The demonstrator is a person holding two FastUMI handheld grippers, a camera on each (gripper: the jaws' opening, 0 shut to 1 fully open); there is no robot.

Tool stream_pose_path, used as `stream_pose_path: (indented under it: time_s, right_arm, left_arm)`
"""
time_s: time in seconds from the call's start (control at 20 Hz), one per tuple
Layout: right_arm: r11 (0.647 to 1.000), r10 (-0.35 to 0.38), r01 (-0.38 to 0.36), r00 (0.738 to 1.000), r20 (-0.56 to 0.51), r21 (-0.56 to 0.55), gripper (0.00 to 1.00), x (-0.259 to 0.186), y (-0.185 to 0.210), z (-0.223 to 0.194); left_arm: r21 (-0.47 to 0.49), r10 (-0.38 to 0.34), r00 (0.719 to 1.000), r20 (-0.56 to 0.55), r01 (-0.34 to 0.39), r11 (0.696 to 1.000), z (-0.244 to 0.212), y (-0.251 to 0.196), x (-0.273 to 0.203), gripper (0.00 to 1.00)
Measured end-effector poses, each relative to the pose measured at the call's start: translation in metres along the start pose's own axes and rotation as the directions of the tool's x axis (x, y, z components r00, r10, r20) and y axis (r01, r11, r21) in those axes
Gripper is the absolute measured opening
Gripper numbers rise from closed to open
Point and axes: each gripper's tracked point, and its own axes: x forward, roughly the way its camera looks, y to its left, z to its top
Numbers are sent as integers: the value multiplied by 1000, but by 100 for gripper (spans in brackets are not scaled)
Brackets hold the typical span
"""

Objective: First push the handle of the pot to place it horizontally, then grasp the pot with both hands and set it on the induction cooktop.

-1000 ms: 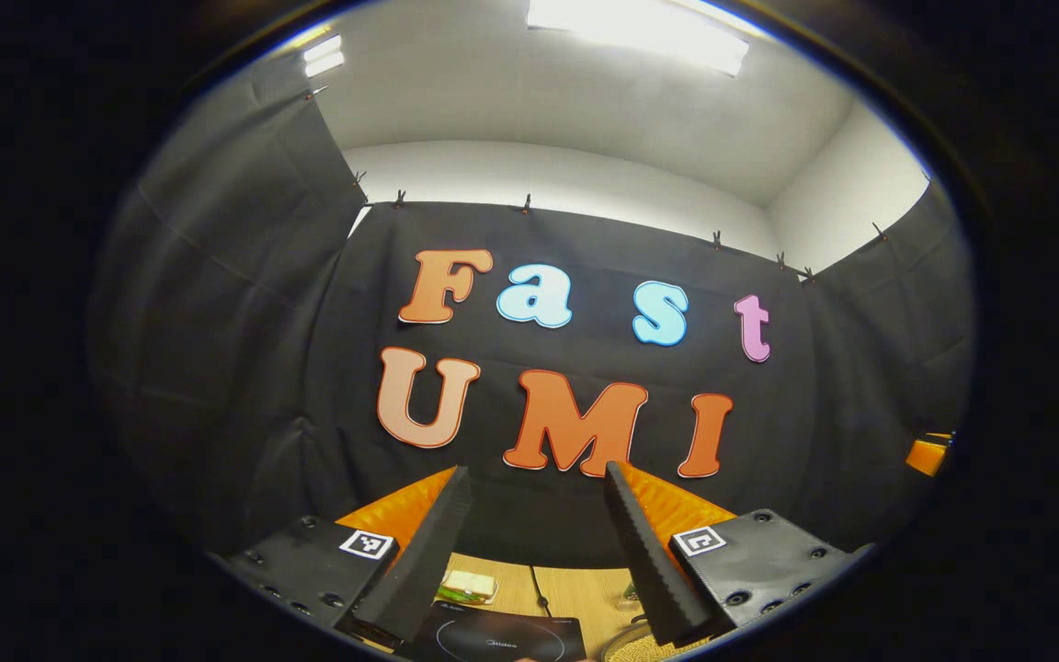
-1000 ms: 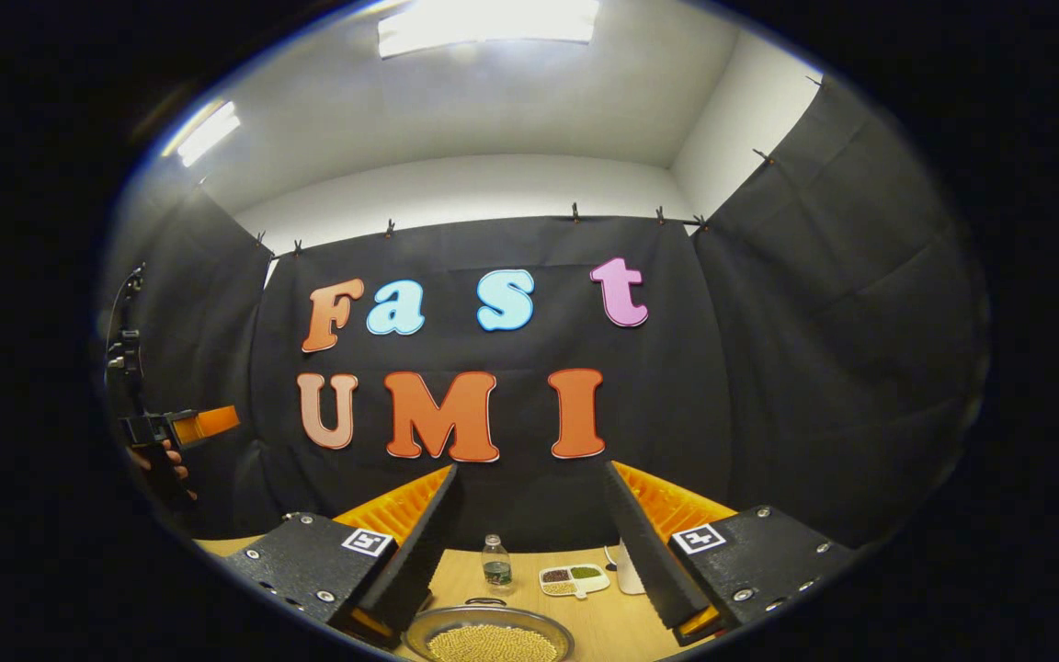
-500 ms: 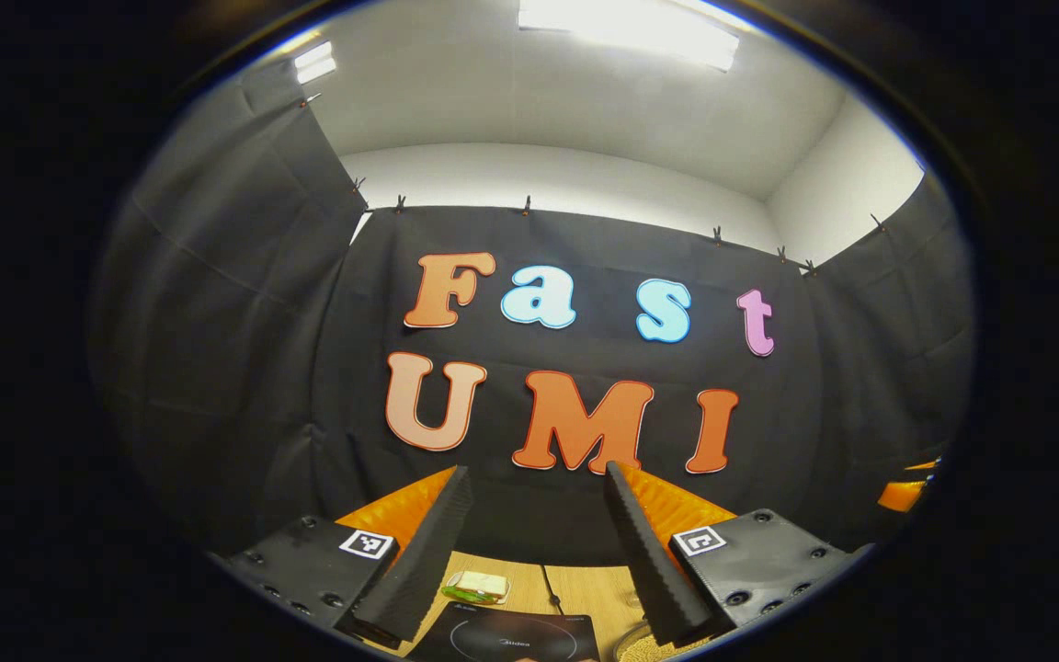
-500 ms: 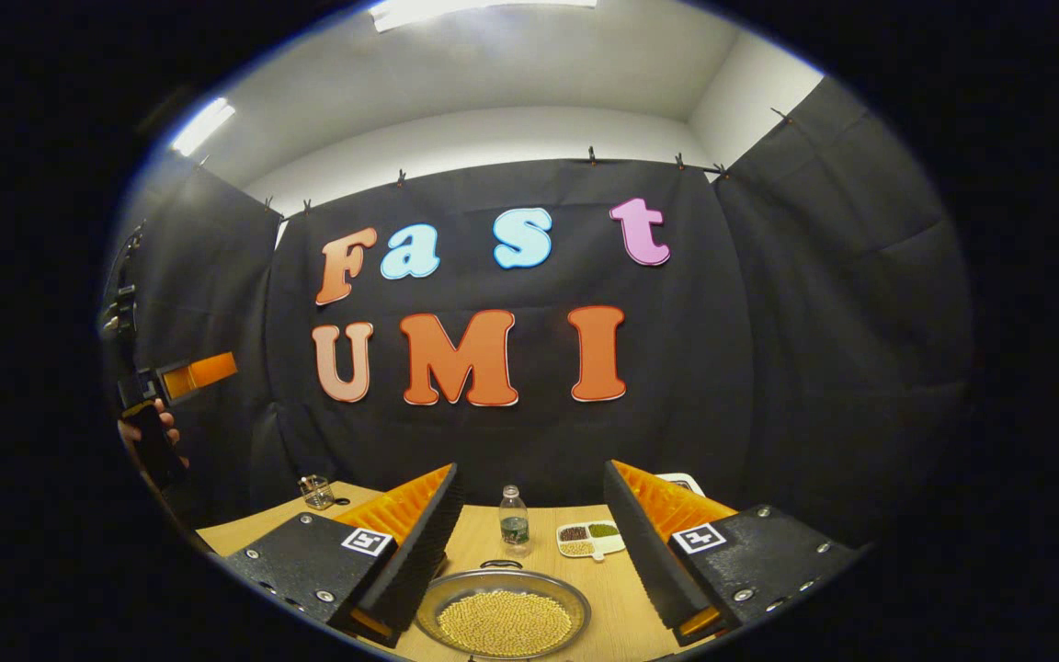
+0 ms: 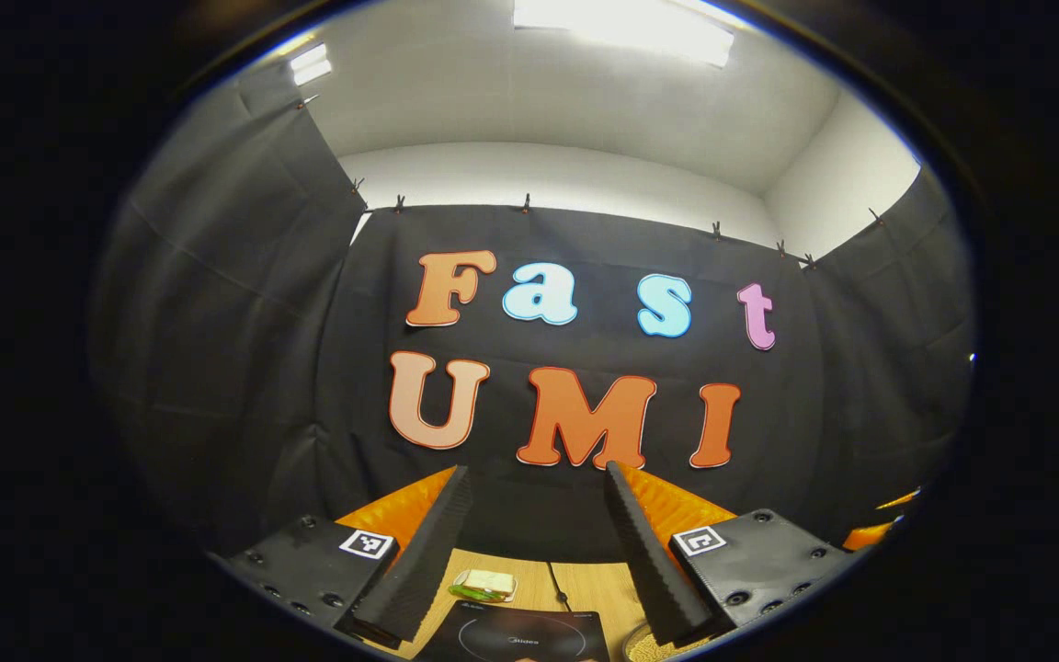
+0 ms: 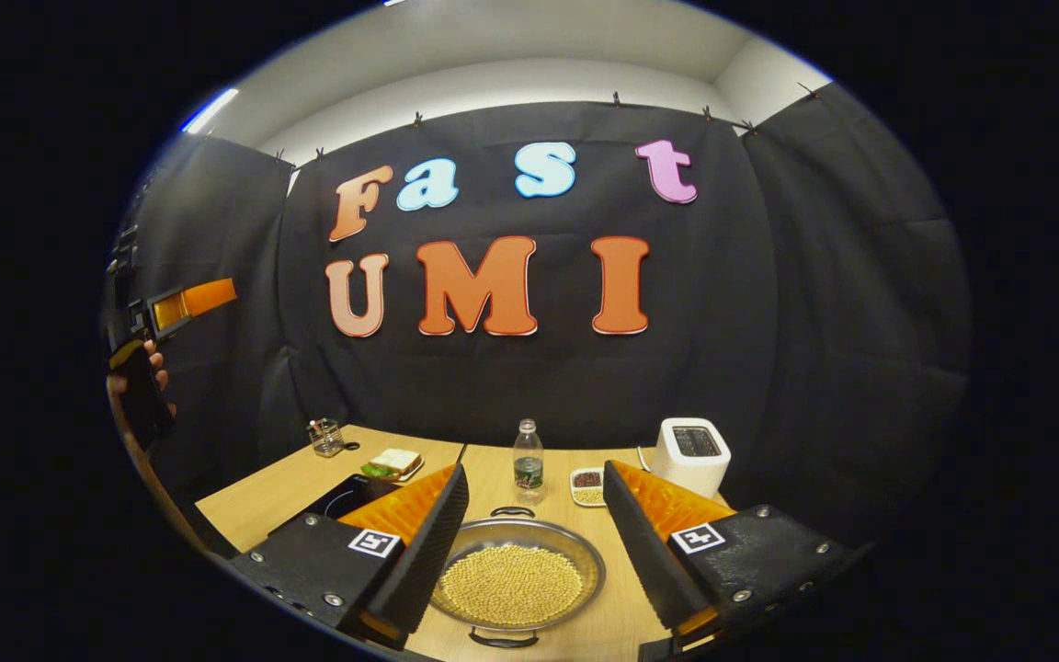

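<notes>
Below right claw [image 6: 529, 515], pot [image 6: 518, 584] now nearer, fuller.

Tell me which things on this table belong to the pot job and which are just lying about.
Job: pot of beans, its handles, cooktop.

Lying about: bottle, toaster, sandwich, glass jar, bean dish.

We see the induction cooktop [image 5: 518, 636] cut off by the bottom edge of the left gripper view. In the right gripper view, our own left finger [image 6: 419, 556] hides part of the pot [image 6: 518, 583] rim.
</notes>
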Motion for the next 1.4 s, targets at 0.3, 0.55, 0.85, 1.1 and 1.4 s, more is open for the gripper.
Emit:
stream_pose_path:
  time_s: [0.3,0.55,0.85,1.1,1.4]
  right_arm:
    - [997,66,-60,987,-146,45,77,11,17,-48]
    - [992,128,-123,962,-241,35,65,15,39,-84]
    - [985,175,-160,910,-376,71,53,22,60,-133]
    - [958,286,-226,809,-513,179,29,17,92,-185]
    - [939,341,-224,689,-639,260,1,9,107,-230]
  left_arm:
    - [19,12,1000,-9,-12,1000,-6,5,-6,95]
    - [24,-6,1000,-19,7,1000,-13,0,-10,95]
    - [25,-16,998,-60,18,1000,-28,5,-13,95]
    - [27,18,996,-89,-16,999,-42,21,-9,97]
    - [33,53,991,-121,-50,998,-58,40,-5,95]
